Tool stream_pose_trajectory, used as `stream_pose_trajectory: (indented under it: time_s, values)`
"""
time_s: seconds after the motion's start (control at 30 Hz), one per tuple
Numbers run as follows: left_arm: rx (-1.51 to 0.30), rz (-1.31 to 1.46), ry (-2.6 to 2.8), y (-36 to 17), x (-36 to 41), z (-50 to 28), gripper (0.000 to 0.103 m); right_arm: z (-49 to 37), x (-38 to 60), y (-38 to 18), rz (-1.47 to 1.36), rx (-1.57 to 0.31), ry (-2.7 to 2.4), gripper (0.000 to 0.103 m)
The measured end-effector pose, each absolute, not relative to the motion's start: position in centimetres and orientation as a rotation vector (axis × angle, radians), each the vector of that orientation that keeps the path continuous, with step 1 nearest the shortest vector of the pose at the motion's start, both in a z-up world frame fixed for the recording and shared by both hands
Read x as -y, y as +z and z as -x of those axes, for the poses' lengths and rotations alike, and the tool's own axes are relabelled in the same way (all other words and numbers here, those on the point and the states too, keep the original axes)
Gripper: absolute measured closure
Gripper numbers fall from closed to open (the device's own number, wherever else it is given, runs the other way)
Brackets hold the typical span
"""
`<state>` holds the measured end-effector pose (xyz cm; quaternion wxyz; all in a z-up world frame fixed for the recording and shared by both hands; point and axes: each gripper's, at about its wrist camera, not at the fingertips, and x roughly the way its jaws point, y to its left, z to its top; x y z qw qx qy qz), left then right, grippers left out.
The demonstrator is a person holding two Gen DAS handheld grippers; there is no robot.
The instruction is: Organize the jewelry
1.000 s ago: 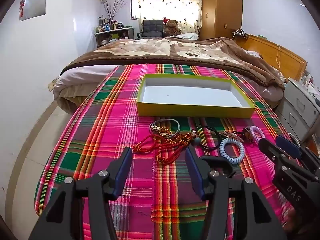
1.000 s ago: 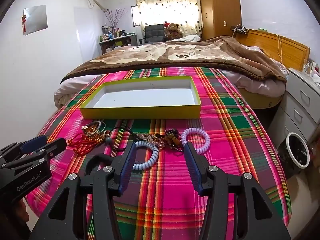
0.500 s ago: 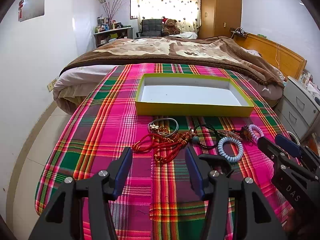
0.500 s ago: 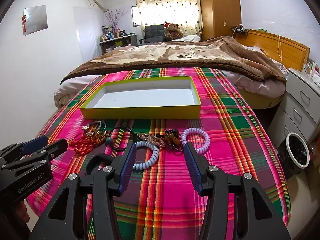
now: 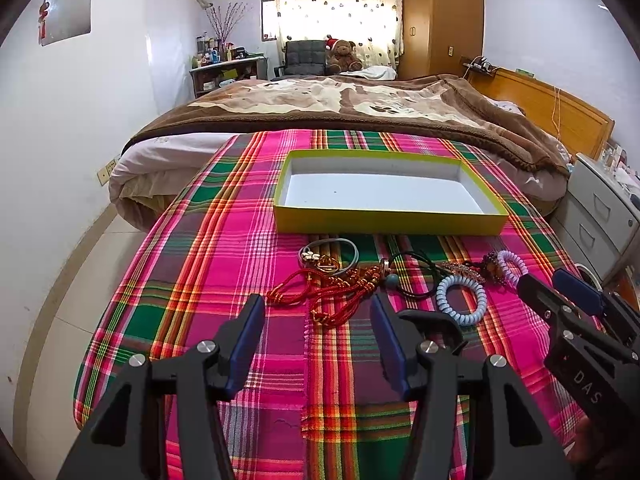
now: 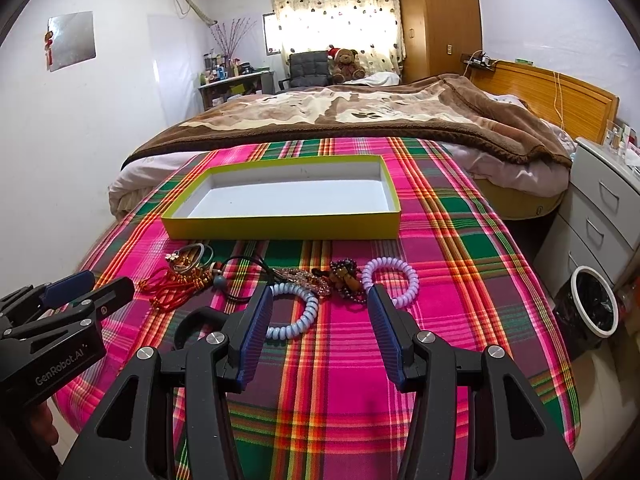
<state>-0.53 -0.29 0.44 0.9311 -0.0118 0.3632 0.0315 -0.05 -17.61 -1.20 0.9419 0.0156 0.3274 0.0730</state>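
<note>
An empty yellow-green box (image 5: 390,224) (image 6: 280,227) with a white inside lies on the plaid cloth. In front of it lies a row of jewelry: a grey bangle (image 5: 352,254), a red tasselled cord (image 5: 320,294) (image 6: 172,290), a black cord necklace (image 5: 416,276), a pale blue coil bracelet (image 5: 460,300) (image 6: 296,318), a dark beaded piece (image 6: 346,276) and a lilac coil bracelet (image 5: 512,266) (image 6: 394,284). My left gripper (image 5: 318,314) is open and empty just short of the red cord. My right gripper (image 6: 320,306) is open and empty over the coil bracelets.
The plaid cloth (image 5: 224,264) covers the foot of a bed, with a brown blanket (image 5: 360,104) behind the box. A black headband (image 5: 434,322) lies by the blue coil. A grey drawer unit (image 6: 600,208) and a bin (image 6: 590,300) stand at the right.
Both views have shifted very slightly. Both grippers stay open and the jewelry has not moved.
</note>
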Motion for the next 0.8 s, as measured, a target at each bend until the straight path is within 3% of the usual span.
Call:
stream_pose_trajectory:
  time_s: [0.8]
  values:
    - [-0.754, 0.03, 0.06, 0.49, 0.12, 0.46, 0.046, 0.11, 17.47, -1.4, -0.029, -0.675, 0.147, 0.053]
